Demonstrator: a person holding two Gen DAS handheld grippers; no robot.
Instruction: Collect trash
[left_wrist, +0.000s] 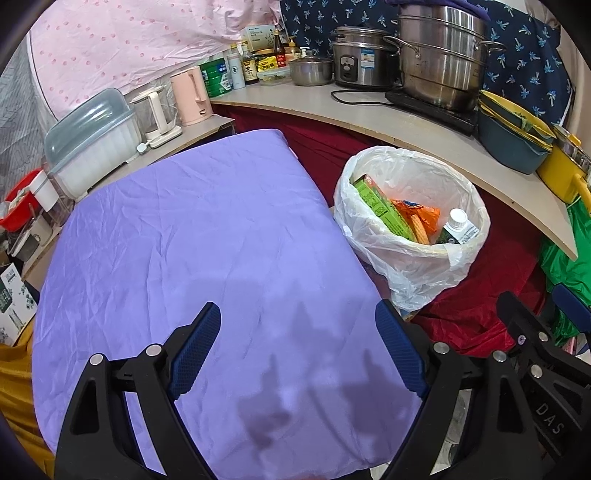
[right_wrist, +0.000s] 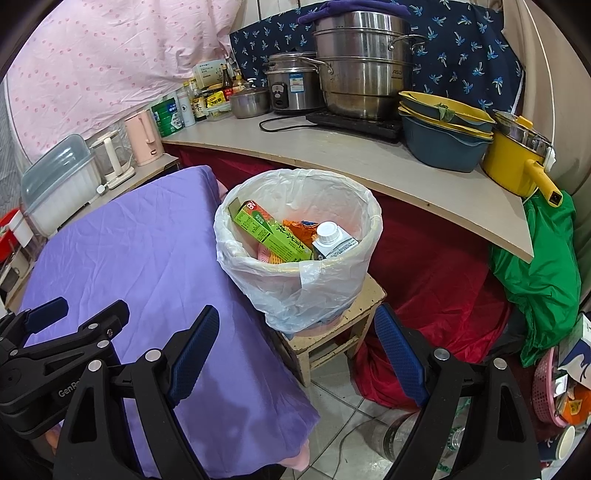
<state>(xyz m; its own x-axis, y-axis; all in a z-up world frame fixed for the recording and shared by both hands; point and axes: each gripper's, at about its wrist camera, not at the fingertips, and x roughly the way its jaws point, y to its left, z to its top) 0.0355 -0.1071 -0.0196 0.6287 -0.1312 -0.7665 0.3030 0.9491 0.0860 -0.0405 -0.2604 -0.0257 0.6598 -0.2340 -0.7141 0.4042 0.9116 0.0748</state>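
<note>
1. The left gripper (left_wrist: 297, 325) hangs over the purple cloth (left_wrist: 192, 236), jaws wide apart, nothing between them.
2. The right gripper (right_wrist: 295, 328) is also spread wide and empty, aimed down at the stool (right_wrist: 354, 306) and the cloth edge.
3. The bin (right_wrist: 295, 236), lined with a white bag, stands on the stool just beside the cloth.
4. Inside the bin lie a green box (right_wrist: 266, 230), an orange wrapper (right_wrist: 299, 226) and a white-capped carton (right_wrist: 334, 242).
5. Pots (right_wrist: 362, 62) stand on the counter (right_wrist: 369, 166) behind.
</note>
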